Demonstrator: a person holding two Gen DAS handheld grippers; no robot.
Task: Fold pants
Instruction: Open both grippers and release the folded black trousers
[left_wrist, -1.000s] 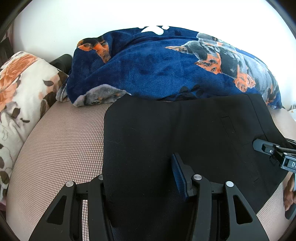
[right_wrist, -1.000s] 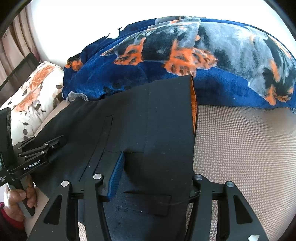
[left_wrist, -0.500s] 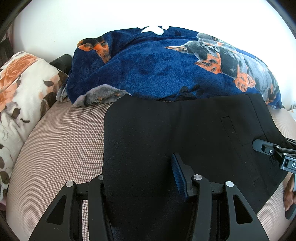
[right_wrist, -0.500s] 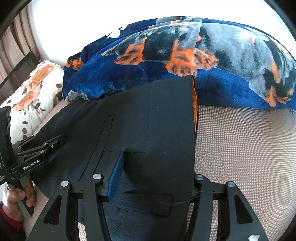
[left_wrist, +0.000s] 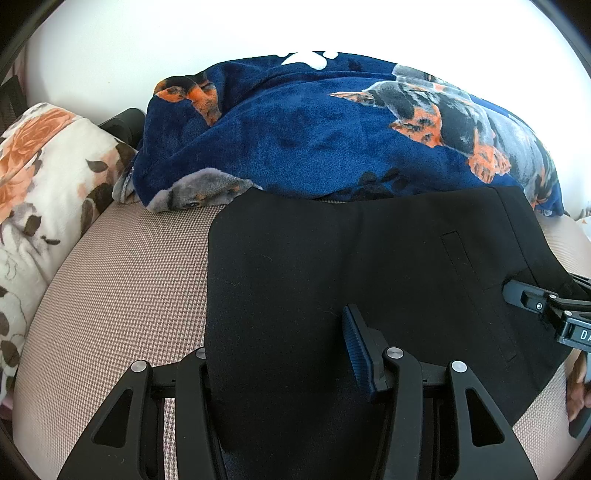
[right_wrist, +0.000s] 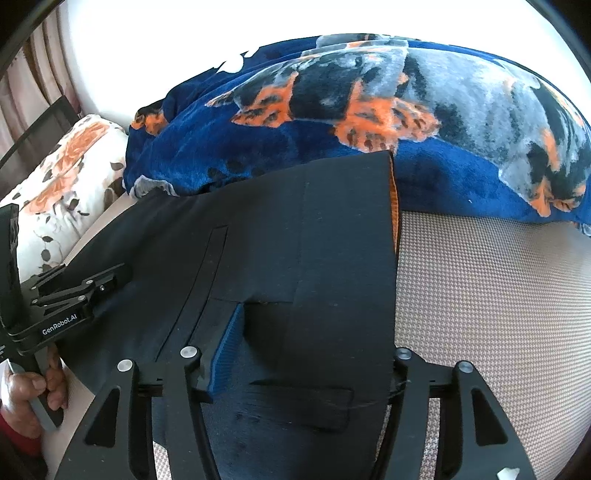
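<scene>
Both wrist views look steeply down along their own tongs, close over the folded black pants (left_wrist: 332, 280) (right_wrist: 314, 236) on a beige woven bed surface (left_wrist: 122, 295) (right_wrist: 480, 288). Left view covers the pants' left edge, right view the right edge. Shared: pants, navy dog-print fleece blanket (left_wrist: 295, 140) (right_wrist: 406, 110).

Pants (left_wrist: 332, 280) near edge under hand-held grippers

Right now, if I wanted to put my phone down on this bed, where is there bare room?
Two bare patches of mattress: one between the floral pillow and the black pants, another right of the pants, below the dog-print blanket. The middle is crowded: both grippers straddle the pants' near edge.
</scene>
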